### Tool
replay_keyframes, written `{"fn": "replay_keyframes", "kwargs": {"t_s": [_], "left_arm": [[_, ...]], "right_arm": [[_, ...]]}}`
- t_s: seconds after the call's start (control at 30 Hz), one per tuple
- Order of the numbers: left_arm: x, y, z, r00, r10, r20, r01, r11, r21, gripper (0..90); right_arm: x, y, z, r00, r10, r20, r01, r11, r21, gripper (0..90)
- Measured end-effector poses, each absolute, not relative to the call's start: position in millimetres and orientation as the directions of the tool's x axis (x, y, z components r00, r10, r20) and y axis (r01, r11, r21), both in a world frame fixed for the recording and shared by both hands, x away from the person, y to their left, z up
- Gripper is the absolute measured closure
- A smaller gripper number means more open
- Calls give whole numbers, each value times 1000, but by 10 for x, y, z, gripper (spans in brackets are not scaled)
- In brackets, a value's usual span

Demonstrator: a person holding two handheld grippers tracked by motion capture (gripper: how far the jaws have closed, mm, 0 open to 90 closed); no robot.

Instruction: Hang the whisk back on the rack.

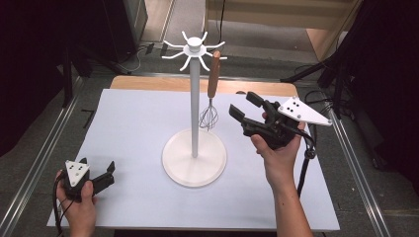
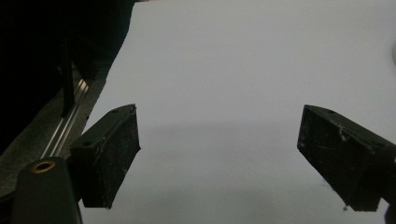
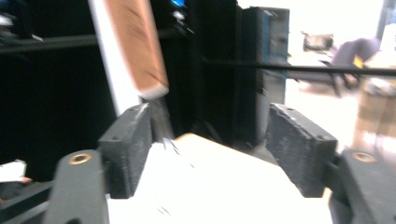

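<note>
Right gripper [image 1: 243,104] open beside whisk [image 1: 211,92] — hanging on stand [image 1: 194,98]

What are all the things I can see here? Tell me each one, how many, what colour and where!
Whisk: one, brown wooden handle with silver wires, hanging from a hook of the stand.
Stand: one, white, tall pole with curved hooks on top and a round base, middle of the table.
Table: one, covered in white, wood edge at the far side.
Left gripper: one, black, jaws open with nothing between them, near left corner of the table.
Right gripper: one, black, jaws open, beside the whisk, not holding it.
Hands: two, one on each gripper.
</note>
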State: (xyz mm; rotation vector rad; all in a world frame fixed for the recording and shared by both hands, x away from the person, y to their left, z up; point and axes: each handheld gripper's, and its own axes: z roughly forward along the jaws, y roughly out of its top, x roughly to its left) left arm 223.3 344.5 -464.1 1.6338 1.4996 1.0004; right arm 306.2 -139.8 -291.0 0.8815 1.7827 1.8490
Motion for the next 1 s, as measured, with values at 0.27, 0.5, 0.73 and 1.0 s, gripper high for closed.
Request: {"fn": "replay_keyframes", "kwargs": {"t_s": [0.27,0.5,0.73,1.0], "left_arm": [[2233,3443,-4643,36,996,87,460,-94,883,138],[2237,3432,-4644,32,995,95,460,-99,882,138],[2233,3432,-4643,35,995,99,459,-104,882,139],[2235,3421,-4646,34,994,106,459,-110,882,138]], "right_arm": [[3020,-1630,-3201,-575,807,137,166,-49,985,119],[3003,-1812,-3494,-533,831,160,211,-53,976,0],[2975,-1963,-3808,-488,858,161,256,-35,966,0],[2905,-2171,-4034,-466,867,179,272,-52,961,0]]}}
